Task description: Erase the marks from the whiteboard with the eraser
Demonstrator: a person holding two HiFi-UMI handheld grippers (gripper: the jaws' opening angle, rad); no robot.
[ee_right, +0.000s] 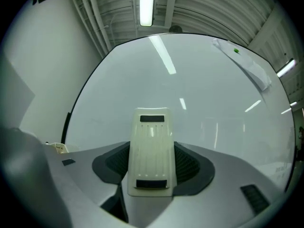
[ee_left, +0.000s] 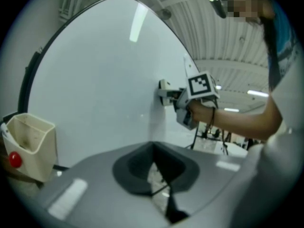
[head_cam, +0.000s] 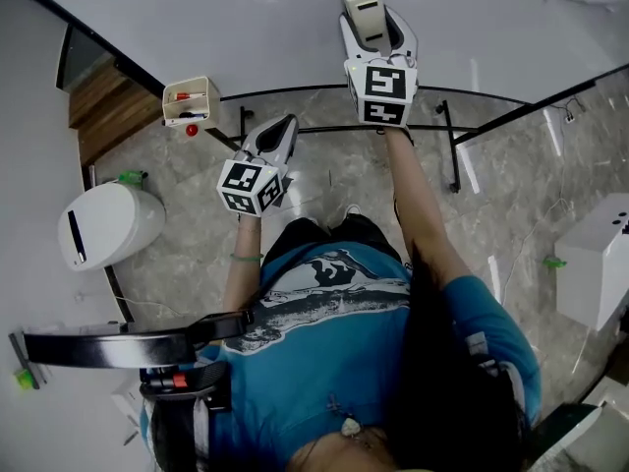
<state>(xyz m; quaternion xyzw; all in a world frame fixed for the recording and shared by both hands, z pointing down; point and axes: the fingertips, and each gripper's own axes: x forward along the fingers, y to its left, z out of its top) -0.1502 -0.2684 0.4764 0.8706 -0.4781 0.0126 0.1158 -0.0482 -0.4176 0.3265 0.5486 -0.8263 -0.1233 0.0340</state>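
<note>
The whiteboard (head_cam: 246,18) fills the top of the head view and looks plain white, with no marks that I can make out. My right gripper (head_cam: 375,26) is shut on the cream eraser (head_cam: 366,10), held up at the board. In the right gripper view the eraser (ee_right: 151,151) lies lengthwise between the jaws with the board (ee_right: 199,94) just beyond it. My left gripper (head_cam: 275,138) hangs lower, off the board, its jaws shut with nothing between them. The left gripper view shows the right gripper with the eraser (ee_left: 165,90) touching the board (ee_left: 95,80).
A beige holder (head_cam: 190,101) with red-capped items hangs at the board's lower left edge. The board's black stand legs (head_cam: 447,150) rest on the tiled floor. A white bin (head_cam: 108,226) stands at left, a white box (head_cam: 600,264) at right.
</note>
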